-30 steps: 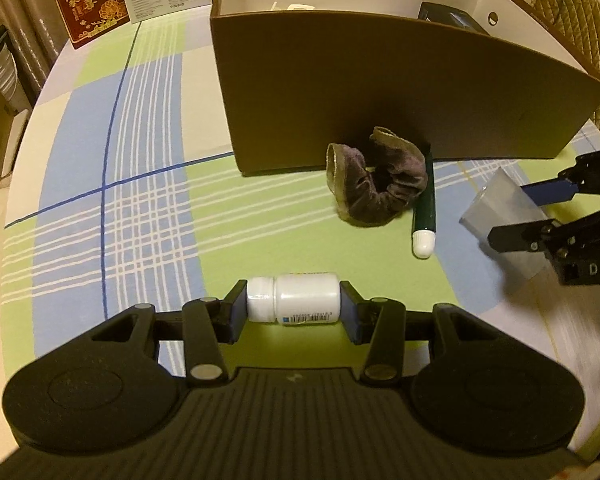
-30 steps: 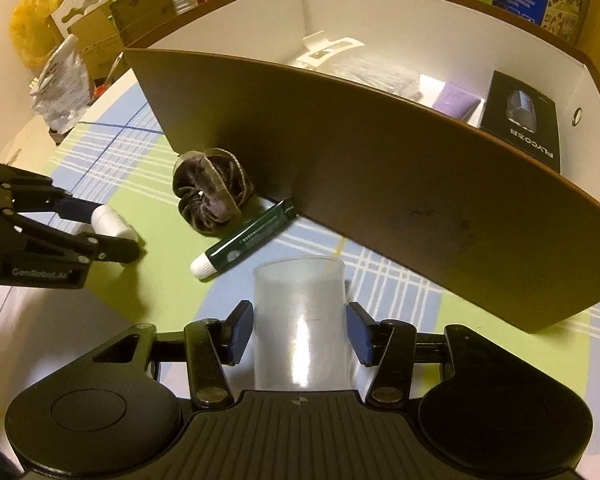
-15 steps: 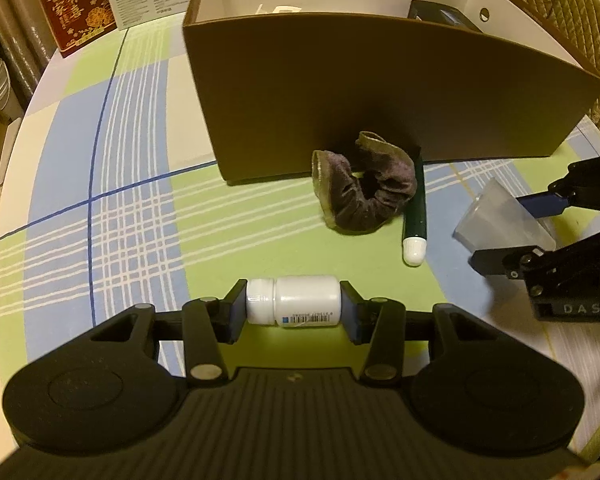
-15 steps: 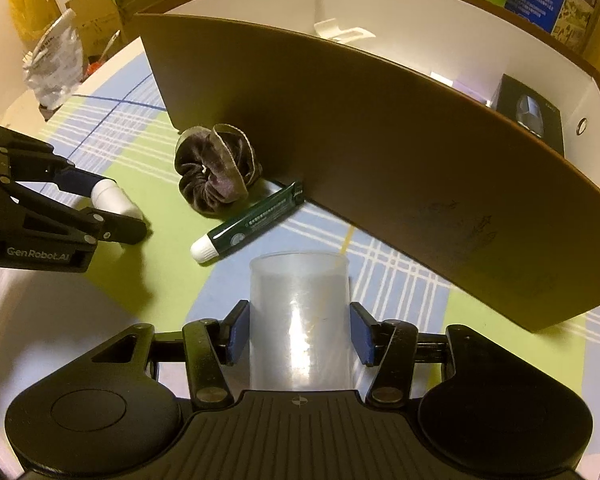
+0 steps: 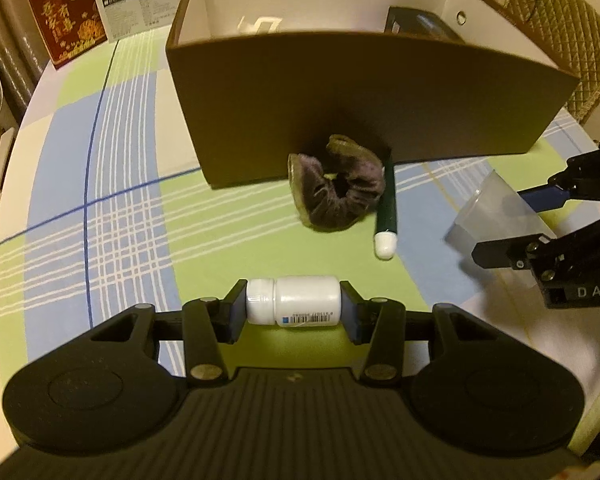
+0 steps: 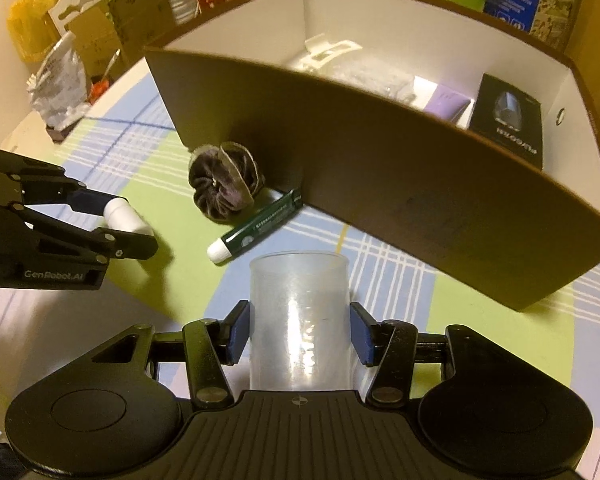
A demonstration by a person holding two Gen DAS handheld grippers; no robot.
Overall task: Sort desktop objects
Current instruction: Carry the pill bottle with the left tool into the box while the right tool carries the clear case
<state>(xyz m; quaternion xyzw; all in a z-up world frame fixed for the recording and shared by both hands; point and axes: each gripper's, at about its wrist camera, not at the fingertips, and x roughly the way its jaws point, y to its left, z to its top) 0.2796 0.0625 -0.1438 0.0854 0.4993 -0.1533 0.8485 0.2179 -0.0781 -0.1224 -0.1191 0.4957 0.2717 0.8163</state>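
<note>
Nearest the left wrist camera, the left gripper has its jaws pinching a small white plastic pill bottle end to end, cap on one pad, base on the other, held sideways above the desk's near edge. Nearest the right wrist camera, the right gripper has its jaws pinching a clear frosted plastic cup by its sides, toward the desk's right edge.

Further in, on the green, blue and white checked tablecloth, lie a dark purple velvet scrunchie and, touching it, a dark green tube with a white cap. Both rest against the front wall of a large brown cardboard box, which is white inside and already holds a black carton and some packets.

Risks, as a judgement: the thin cup could buckle or slip if squeezed unevenly; the bottle could pivot between its pads; either load could clip the tall front wall on its way in.
</note>
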